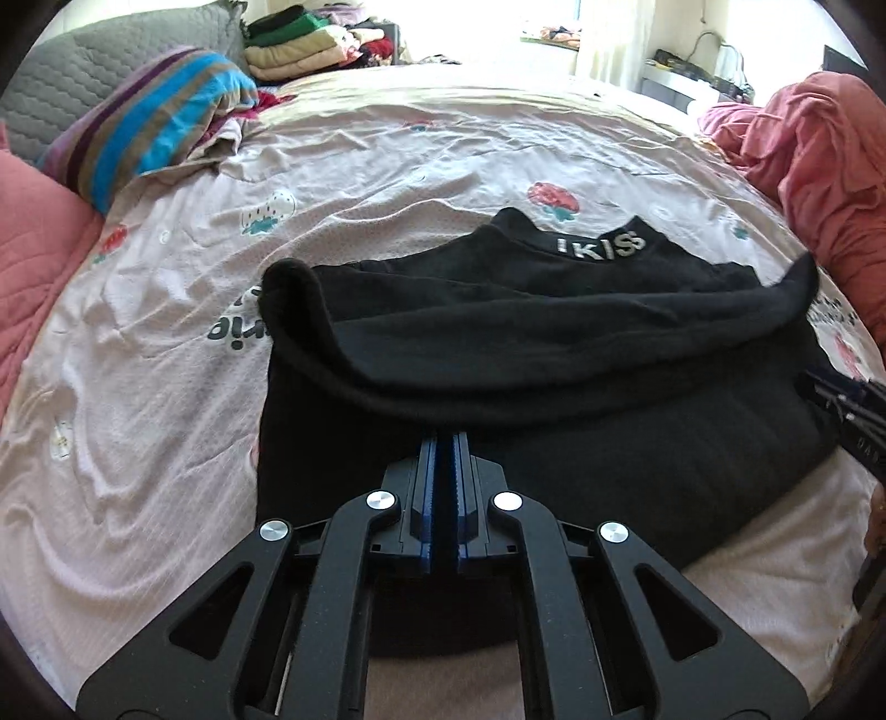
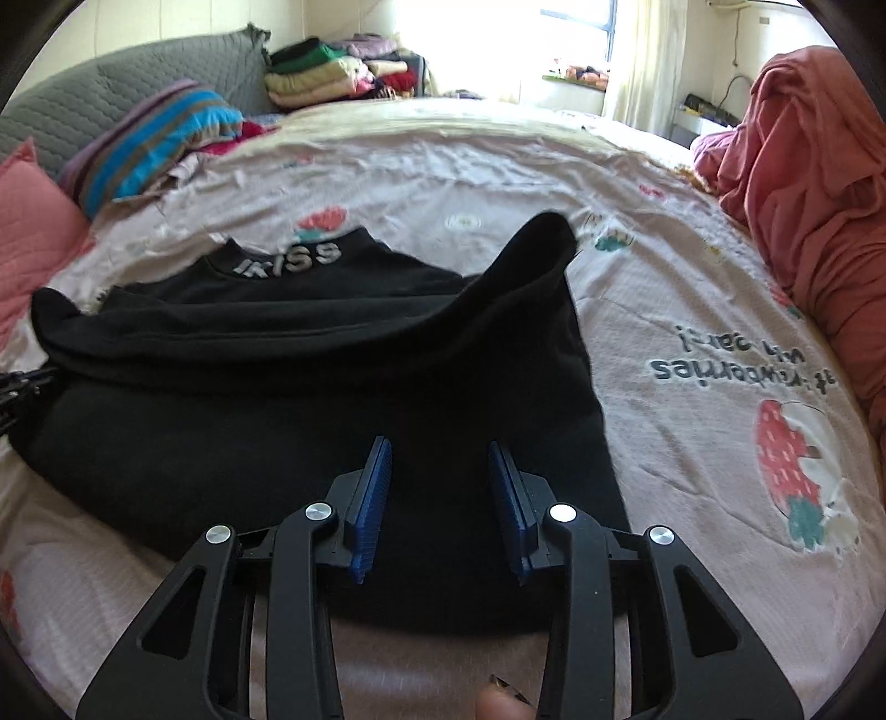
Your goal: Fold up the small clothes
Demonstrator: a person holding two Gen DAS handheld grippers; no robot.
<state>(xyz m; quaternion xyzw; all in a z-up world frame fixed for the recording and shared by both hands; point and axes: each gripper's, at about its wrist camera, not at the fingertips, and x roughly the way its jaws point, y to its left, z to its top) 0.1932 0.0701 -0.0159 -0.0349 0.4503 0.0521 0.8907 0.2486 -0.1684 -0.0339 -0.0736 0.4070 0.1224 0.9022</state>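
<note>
Garment: black fleecy top [image 1: 554, 354] with silver "KISS" lettering on its collar [image 1: 601, 246], spread across the middle of the bed and partly folded, its lower part doubled up over the body so a thick rolled edge runs from side to side.
Collar: pointing away from both cameras, toward the far side of the bed.
Bed: pale pink sheet [image 1: 166, 387] printed with strawberries and upside-down lettering, creased all over.
Left gripper [image 1: 447, 443]: black frame with blue ribbed fingers [image 1: 429, 487] drawn together with only a thin gap, their tips at the near fold of the top; whether cloth is pinched between them cannot be told.
Right gripper [image 2: 440, 448]: blue fingers [image 2: 374, 487] spread wide apart with nothing between them, poised over the near right part of the black top [image 2: 310, 399].
Cross view: part of the right tool shows at the right edge of the left wrist view, beside the garment's right side.
Surroundings: striped blue, brown and purple blanket [image 1: 149, 127] at the far left; grey quilted pillow [image 1: 88, 72] behind it; stack of folded clothes [image 1: 299, 44] at the far edge; crumpled salmon-pink bedding [image 1: 819, 160] on the right; pink quilted cushion [image 1: 39, 238] on the left.
Light: bright window [image 2: 576, 27] beyond the bed.
</note>
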